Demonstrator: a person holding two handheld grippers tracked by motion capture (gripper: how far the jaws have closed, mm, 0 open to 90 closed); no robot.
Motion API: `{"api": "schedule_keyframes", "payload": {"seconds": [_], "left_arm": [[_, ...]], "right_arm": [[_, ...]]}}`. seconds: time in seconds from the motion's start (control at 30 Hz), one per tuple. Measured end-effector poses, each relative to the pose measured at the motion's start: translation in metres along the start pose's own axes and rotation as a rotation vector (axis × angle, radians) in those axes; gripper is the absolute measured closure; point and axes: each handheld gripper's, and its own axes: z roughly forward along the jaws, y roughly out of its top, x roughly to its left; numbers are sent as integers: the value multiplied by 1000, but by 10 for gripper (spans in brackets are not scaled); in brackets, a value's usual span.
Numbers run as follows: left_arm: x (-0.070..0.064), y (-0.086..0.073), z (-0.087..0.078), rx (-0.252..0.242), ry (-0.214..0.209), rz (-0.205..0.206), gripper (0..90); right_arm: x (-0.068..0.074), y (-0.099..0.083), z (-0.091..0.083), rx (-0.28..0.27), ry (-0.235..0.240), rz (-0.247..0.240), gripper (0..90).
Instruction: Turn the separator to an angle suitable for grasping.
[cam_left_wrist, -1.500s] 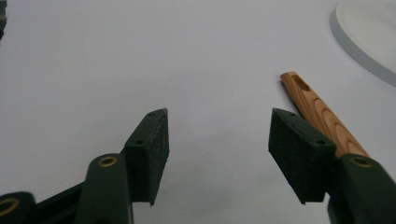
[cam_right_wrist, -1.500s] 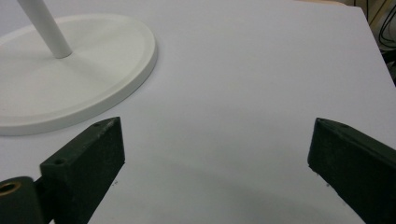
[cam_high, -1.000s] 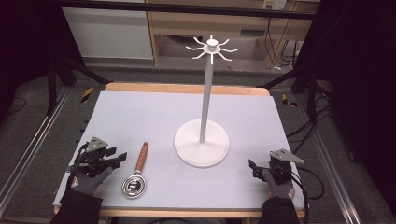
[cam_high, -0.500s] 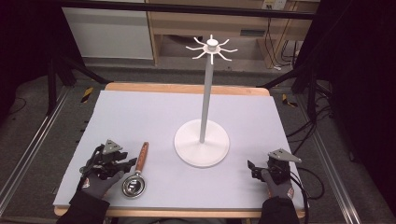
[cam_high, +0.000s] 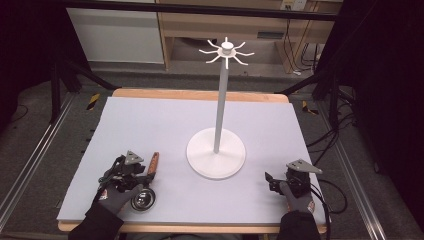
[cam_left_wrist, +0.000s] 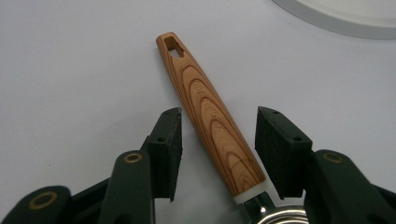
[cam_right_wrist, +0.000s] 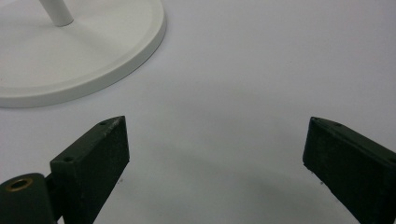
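My left hand-held gripper (cam_left_wrist: 217, 154) stands apart astride the wooden handle (cam_left_wrist: 210, 114) of the one strainer (cam_high: 144, 192), which lies at the desk's (cam_high: 150, 120) near left. Its long axis runs away from me, hanging hole at the far end, metal bowl nearest my hand. My right hand-held gripper (cam_right_wrist: 215, 158), also apart and empty, sits well off beyond the one white stand (cam_high: 216, 155).

Even overhead light keeps the mat (cam_high: 150, 125) bright while the room behind stays dark; shadows under the jaws are soft, and close jaw edges blur slightly
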Motion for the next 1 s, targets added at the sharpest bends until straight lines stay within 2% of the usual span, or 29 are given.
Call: {"api": "schedule_keyframes", "payload": {"seconds": [0.17,0.33,0.53,0.8,1.0], "left_arm": [[-2,0,6,26,4,-3,535],[-2,0,8,33,-1,-12,575],[-3,1,9,42,-2,-18,579],[-4,0,7,51,-19,-12,609],[-5,-1,4,70,-49,-5,628]], "right_arm": [[0,0,0,5,2,1,75],[0,0,0,7,-1,1,75],[0,0,1,11,1,4,74],[0,0,0,14,5,9,74],[0,0,1,17,-2,0,74]]}}
